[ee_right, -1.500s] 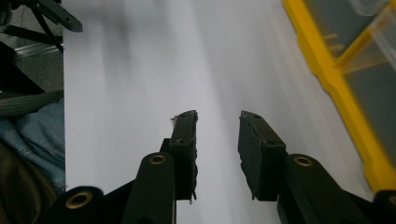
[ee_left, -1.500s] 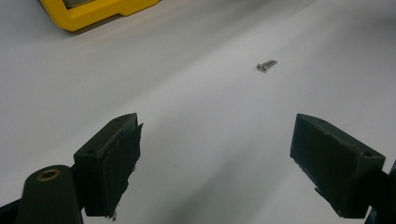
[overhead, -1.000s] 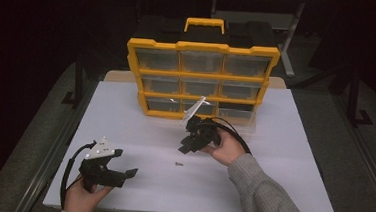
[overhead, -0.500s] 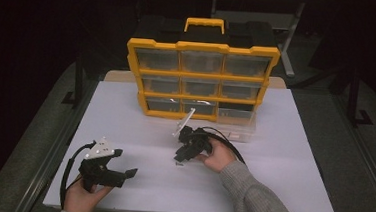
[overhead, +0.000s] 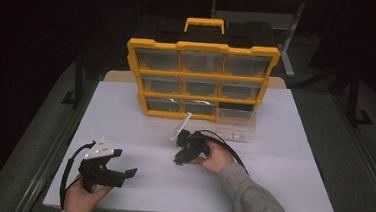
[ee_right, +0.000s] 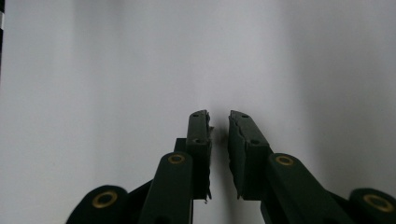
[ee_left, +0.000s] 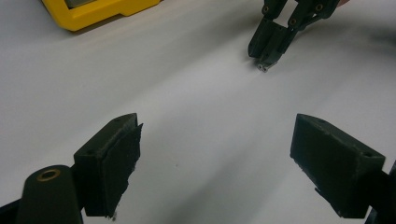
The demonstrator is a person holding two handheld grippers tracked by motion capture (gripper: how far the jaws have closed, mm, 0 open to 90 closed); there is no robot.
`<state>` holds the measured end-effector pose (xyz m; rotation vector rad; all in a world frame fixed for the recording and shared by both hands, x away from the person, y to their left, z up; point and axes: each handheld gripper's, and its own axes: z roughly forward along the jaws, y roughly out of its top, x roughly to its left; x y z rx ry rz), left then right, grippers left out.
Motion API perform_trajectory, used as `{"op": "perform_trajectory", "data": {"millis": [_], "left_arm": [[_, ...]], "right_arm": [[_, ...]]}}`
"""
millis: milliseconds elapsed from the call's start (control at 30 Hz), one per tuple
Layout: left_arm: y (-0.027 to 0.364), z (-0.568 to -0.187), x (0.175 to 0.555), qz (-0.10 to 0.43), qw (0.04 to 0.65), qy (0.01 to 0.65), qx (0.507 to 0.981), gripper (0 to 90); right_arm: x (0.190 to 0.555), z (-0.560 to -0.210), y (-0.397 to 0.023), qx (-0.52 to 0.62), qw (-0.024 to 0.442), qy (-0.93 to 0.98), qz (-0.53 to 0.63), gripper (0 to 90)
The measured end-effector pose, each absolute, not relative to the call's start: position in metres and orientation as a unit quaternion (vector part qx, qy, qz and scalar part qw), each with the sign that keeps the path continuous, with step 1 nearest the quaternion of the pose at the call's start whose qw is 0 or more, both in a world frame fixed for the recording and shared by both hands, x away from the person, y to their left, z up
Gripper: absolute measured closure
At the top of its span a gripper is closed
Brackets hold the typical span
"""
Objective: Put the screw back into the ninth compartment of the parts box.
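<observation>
Organizer [overhead: 200, 82]: 9 drawers, 1 pulled out | grippers: 2 | screw [ee_left: 263, 67]: 1

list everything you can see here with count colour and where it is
organiser cabinet: 1, yellow frame, black top, clear drawers, far middle of table
pulled-out drawer: 1, clear, on table by cabinet's lower right slot
small metal part: 1, silvery, at the right gripper's jaw tips
table: 1, white
left gripper: 1, black, near left, jaws wide apart
right gripper: 1, black, table centre, jaws nearly closed
hands: 2, bottom edge, grey sleeve on right arm
</observation>
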<state>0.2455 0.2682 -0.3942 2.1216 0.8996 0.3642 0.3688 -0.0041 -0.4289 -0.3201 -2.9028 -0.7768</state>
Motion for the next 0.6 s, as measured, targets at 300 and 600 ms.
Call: {"op": "perform_trajectory", "data": {"millis": [300, 600], "left_arm": [[0.2676, -0.3942, 0.2461, 0.144, 0.390, 0.350, 0.839, 15.7], [0.2673, -0.3946, 0.2460, 0.143, 0.391, 0.353, 0.838, 15.7]], "right_arm": [[0.3645, -0.4300, -0.0034, -0.095, 0.029, -0.963, -0.251, 84.2], [0.3668, -0.4301, -0.0040, -0.097, 0.034, -0.962, -0.252, 86.0]]}}
